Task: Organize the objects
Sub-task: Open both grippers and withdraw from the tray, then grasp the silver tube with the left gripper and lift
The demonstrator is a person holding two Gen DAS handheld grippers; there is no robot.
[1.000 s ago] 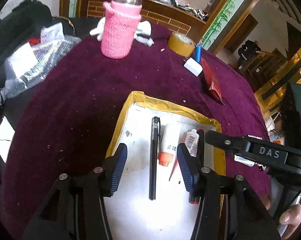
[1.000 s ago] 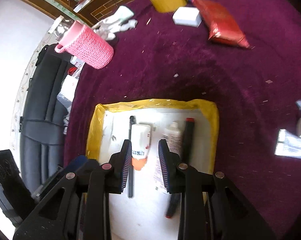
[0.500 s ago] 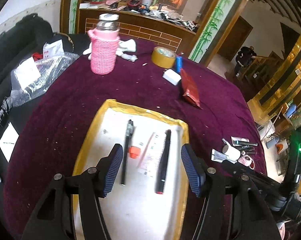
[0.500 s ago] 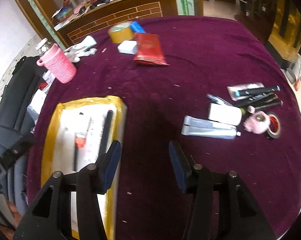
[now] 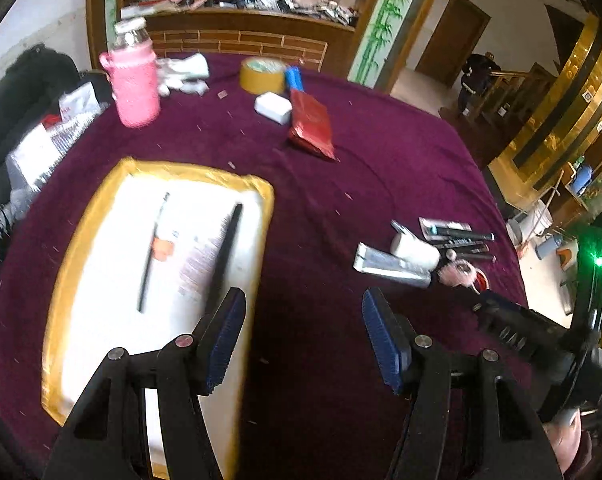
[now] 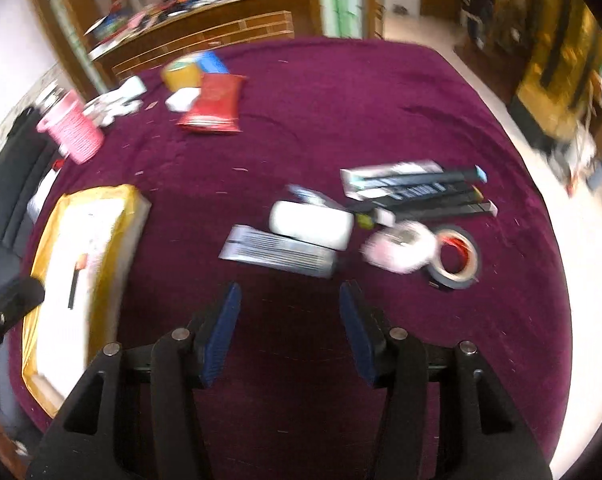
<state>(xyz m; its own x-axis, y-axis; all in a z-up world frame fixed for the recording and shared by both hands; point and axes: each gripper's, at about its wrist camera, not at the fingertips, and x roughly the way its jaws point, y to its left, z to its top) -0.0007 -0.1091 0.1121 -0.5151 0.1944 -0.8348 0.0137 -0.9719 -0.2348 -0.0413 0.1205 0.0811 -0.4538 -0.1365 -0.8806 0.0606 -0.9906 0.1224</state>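
Nearest the right wrist camera, the right gripper [image 6: 289,330] hangs over bare purple tablecloth [image 6: 381,120] with its blue-padded jaws spread wide and nothing between them. The left gripper [image 5: 303,340] is likewise spread and empty, its left finger over the right edge of the yellow-rimmed white tray [image 5: 65,264] and its right finger over the cloth.

In the tray lie a thin black pen [image 5: 153,252], a black marker [image 5: 225,252] and, between them, a tube with an orange cap [image 5: 161,249] beside a labelled white item (blur hides what it is).

Just beyond the right gripper sits the loose cluster: a flat silver-grey tube [image 6: 279,252] nearest, a white oblong case [image 6: 312,224] touching its far edge, a pink-and-white round item [image 6: 399,246] to the right, and a roll of tape [image 6: 457,258] against that. Behind them lie several dark pens and slim boxes [image 6: 417,192], packed side by side.

Farther off, toward the table's far edge, a red foil packet [image 5: 311,124] lies beside a small white box [image 5: 273,107]; behind these stand a roll of yellow tape [image 5: 262,75] and a blue cylinder [image 5: 293,78]. To the left stands a bottle in a pink knitted sleeve [image 5: 135,84], with crumpled white material [image 5: 185,74] just behind it.
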